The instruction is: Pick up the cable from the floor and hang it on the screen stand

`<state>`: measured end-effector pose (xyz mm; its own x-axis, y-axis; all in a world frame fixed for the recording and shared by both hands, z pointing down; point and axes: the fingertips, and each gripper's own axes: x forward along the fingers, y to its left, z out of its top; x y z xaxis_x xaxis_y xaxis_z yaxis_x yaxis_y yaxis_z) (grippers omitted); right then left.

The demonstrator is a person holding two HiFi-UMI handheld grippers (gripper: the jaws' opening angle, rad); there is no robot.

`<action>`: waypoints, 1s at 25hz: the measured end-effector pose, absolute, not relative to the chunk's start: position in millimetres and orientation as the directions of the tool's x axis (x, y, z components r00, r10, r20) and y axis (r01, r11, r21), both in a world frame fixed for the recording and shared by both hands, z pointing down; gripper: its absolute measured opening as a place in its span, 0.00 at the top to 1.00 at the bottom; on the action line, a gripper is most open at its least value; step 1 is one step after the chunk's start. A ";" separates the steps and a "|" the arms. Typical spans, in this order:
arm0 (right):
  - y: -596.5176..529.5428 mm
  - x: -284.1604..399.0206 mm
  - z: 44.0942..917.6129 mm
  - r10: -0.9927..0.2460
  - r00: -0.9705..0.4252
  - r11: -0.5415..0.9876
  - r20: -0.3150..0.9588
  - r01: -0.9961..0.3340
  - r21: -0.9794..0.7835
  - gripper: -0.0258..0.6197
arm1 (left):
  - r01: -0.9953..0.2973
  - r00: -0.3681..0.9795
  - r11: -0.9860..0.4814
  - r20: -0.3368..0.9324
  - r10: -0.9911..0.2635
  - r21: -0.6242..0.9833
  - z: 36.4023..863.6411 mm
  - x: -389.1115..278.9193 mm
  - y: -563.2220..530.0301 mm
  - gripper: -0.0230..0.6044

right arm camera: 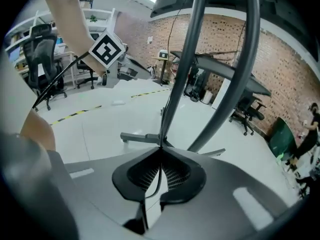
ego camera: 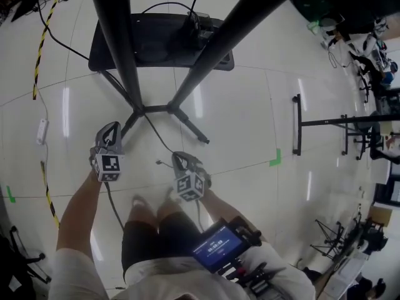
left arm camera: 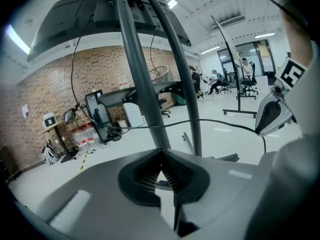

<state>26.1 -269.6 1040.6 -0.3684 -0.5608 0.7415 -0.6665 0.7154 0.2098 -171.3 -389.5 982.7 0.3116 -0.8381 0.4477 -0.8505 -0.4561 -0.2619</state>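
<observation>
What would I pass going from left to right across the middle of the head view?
White power strip → left gripper → right gripper → green tape mark → black floor stand.

The head view looks steeply down from above; each gripper view peers forward, close behind its own jaws — all three share the screen stand (ego camera: 119, 42), upper centre.

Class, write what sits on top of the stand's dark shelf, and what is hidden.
A black box with cables attached sits on the shelf. Two poles cover part of it; the floor beneath is hidden.
</observation>
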 end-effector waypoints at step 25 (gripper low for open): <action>-255.3 -79.7 607.8 -0.620 -0.566 0.779 0.543 -0.364 0.510 0.92 | -0.934 0.125 -0.234 0.364 -0.923 -0.272 618.5 -235.7 -322.6 0.96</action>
<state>-79.7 -255.3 607.8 -0.5664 -0.6204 0.5426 -0.3643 0.7790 0.5103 -235.7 -322.6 618.5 0.1253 -0.9231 0.3635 -0.9335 -0.2338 -0.2717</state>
